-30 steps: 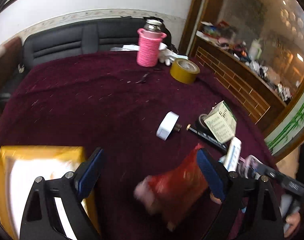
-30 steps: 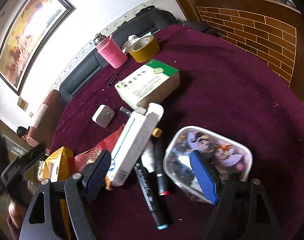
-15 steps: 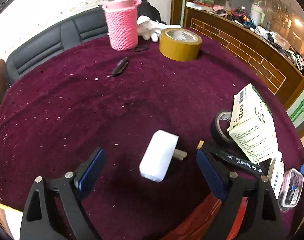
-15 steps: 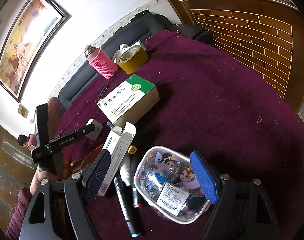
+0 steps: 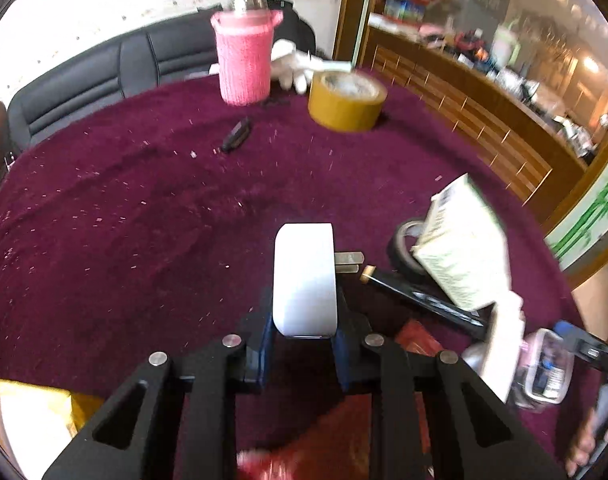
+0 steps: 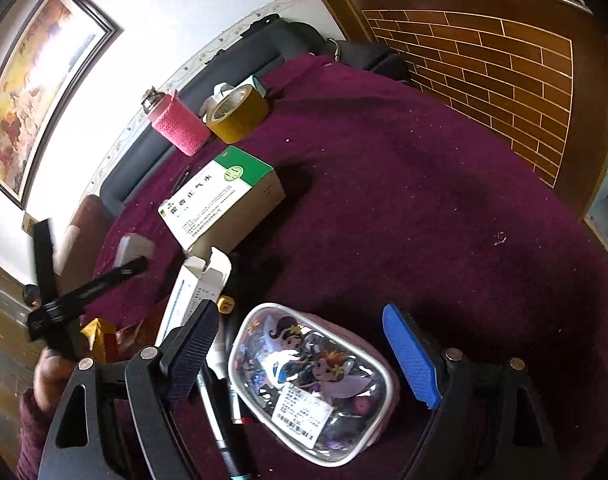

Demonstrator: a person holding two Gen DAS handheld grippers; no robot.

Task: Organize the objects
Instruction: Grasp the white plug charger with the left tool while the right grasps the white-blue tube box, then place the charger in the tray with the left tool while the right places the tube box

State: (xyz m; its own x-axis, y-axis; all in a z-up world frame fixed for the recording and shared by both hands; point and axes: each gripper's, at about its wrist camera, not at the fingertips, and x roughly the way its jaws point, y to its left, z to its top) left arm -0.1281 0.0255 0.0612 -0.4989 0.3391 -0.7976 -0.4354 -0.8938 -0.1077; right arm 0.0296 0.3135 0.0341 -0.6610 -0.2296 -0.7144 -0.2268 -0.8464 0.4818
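Note:
My left gripper (image 5: 304, 344) is shut on a white plug adapter (image 5: 304, 276), its metal prongs (image 5: 348, 262) pointing right, over the maroon tablecloth (image 5: 144, 220). My right gripper (image 6: 300, 356) is open, its pads on either side of a clear cartoon pouch (image 6: 308, 380) lying on the cloth. A green-and-white medicine box (image 6: 220, 200) lies behind it, also in the left wrist view (image 5: 464, 244). A slim white box (image 6: 196, 292) and black markers (image 6: 220, 412) lie left of the pouch. The left gripper shows in the right wrist view (image 6: 84, 288), blurred.
A pink knitted bottle (image 5: 246, 60), a brown tape roll (image 5: 346, 100), a small black clip (image 5: 236, 136) and white gloves (image 5: 292, 66) stand at the far side. Black tape roll (image 5: 404, 252) lies under the medicine box. A yellow box (image 5: 32, 420) and a red packet (image 5: 324, 440) are near me.
My left gripper has moved forward and shut on the white plug adapter. My right gripper has moved closer around the cartoon pouch and stays open.

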